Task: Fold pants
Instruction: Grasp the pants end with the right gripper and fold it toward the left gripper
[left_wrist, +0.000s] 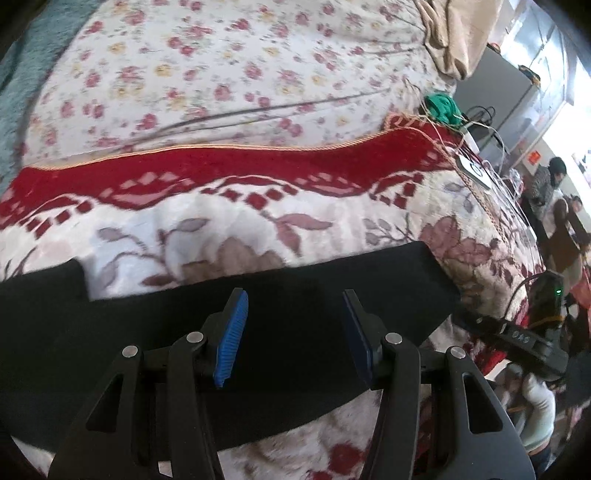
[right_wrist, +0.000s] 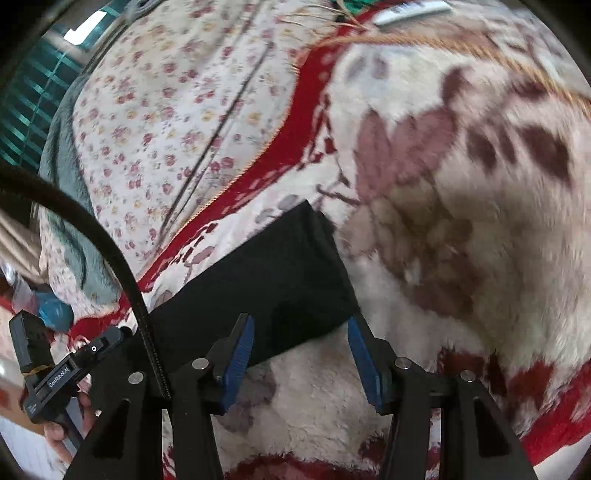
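Currently the bed (left_wrist: 221, 74) is carrying everything: a floral sheet (left_wrist: 207, 66) lying at the far side, a plush red-and-white blanket (left_wrist: 258, 170) covering the near side. The black pants (left_wrist: 295, 314) are lying flat on that blanket as a long band, already looking doubled lengthwise, with one squared end sitting toward the right edge of the bed.

Step in hand, by my reading: a mid-fold regrasp, both tools hovering over the cloth and holding nothing. The left tool (left_wrist: 295, 332) is standing about half open above the middle of the band, nothing between the pads. The right tool (right_wrist: 301, 362) is sitting over the near corner of the squared end (right_wrist: 306, 273), its jaws gaping and widening a touch, with no cloth pinched; the near hem may be brushing one pad, but the blur is making that hard to call.

Next move is calling for each tool to drop onto the near edge, pinch both layers, and carry the end across toward the other end.

Around: a beige cloth (left_wrist: 454, 33) heaped at the far corner, a green bundle (left_wrist: 441, 105) and a white remote (right_wrist: 410, 13) lying near the fringe, well apart from the pants. A black cable (right_wrist: 110, 251) is hanging across the right view and could be snagging. The deep pile could be dragging the fabric.
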